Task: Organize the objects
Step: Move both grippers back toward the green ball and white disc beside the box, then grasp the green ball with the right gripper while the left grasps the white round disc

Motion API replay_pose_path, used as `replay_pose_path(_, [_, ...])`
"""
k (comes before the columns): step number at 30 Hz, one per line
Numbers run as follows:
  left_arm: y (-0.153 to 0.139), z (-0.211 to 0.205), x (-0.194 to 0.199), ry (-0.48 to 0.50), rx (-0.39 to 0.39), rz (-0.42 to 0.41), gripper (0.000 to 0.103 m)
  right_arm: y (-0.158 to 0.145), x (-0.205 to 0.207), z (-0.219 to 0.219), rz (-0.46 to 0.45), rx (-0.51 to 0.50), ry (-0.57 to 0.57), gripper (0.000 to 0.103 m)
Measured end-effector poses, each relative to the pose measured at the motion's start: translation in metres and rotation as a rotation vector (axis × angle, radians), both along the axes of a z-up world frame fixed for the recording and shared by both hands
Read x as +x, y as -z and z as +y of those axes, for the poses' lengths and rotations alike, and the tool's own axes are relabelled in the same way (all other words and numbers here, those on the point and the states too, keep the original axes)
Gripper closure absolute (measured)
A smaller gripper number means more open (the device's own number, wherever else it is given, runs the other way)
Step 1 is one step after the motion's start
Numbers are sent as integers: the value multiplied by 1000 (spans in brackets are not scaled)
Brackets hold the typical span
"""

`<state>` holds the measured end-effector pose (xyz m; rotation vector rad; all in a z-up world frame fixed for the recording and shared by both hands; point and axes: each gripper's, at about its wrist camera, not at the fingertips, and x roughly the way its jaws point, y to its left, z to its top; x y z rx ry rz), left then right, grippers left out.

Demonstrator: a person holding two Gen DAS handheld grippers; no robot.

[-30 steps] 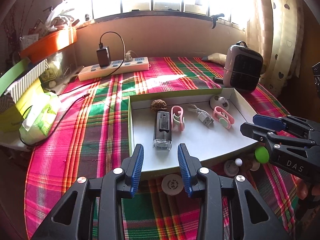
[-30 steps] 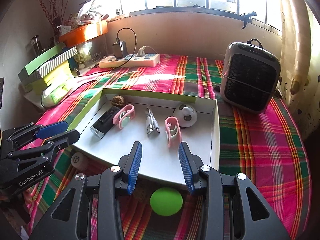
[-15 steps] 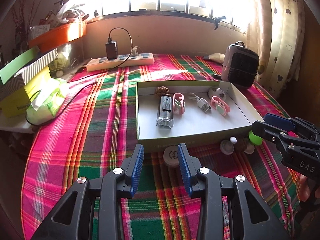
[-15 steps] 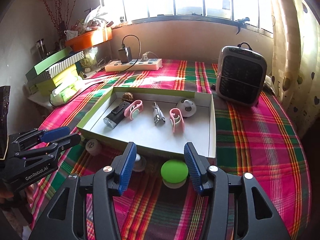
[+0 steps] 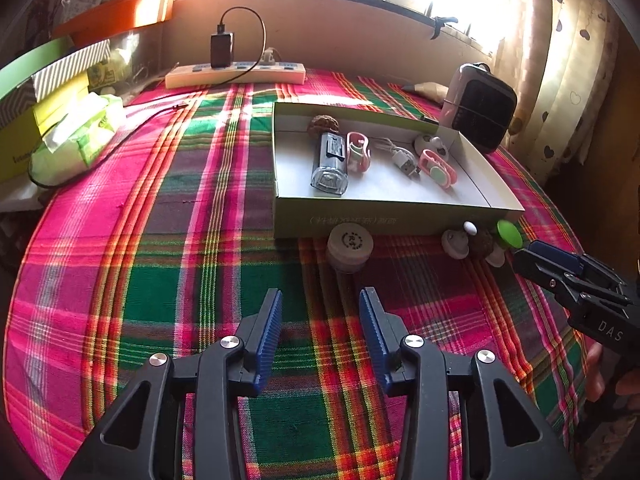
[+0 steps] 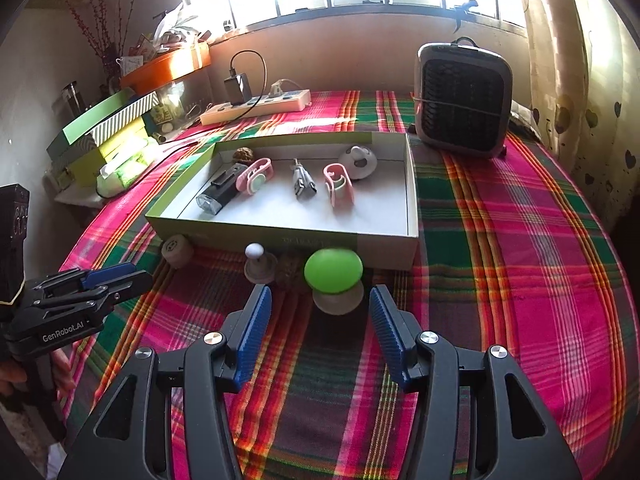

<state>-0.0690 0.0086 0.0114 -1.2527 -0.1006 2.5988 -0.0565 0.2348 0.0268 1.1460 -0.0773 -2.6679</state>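
A shallow green-walled box (image 5: 384,222) (image 6: 376,246) on the plaid cloth holds a small flashlight (image 5: 330,162) (image 6: 218,194), two pink clips, a USB plug, a walnut and a white round piece. Outside its near wall lie a round white cap (image 5: 350,245) (image 6: 176,250), a small white knob piece (image 6: 259,266), a walnut (image 6: 290,272) and a green dome on a white base (image 6: 334,274) (image 5: 509,234). My left gripper (image 5: 320,308) hovers short of the cap, jaws opening, nothing between them. My right gripper (image 6: 320,312) sits just short of the green dome, jaws opening, empty.
A grey fan heater (image 6: 464,100) stands at the back right, a power strip (image 6: 256,106) with a charger at the back. Stacked boxes and a tissue pack (image 5: 76,140) fill the left edge. A curtain hangs at the right.
Both grippers have pulled back from the box toward the table's near edge and spread their jaws wider. The loose items in front of the box now lie ahead of the fingertips.
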Motion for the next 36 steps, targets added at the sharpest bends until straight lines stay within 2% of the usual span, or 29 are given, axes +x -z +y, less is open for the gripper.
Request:
replay_pose_path(6, [1, 9, -12, 32, 6, -23, 63, 3, -3, 2, -31, -1, 5, 49])
replay_pose_path(11, [1, 16, -23, 27, -27, -18, 63, 6, -5, 4, -54, 17, 5, 49])
replay_pose_path(13, [1, 18, -27, 26, -40, -16, 63, 7, -5, 6, -59, 28, 12, 47])
replay_pose_path(15, [1, 19, -31, 20, -40, -20, 63, 8, -6, 8, -66, 36, 21, 42])
replay_pose_path(21, [2, 24, -33, 27, -76, 5, 63, 12, -16, 9, -87, 63, 31, 40])
replay_pose_path(26, [2, 22, -33, 33, -63, 19, 63, 16, -25, 4, -96, 82, 18, 40])
replay_pose_path(36, [2, 18, -33, 43, -26, 22, 63, 12, -32, 11, -101, -10, -10, 40])
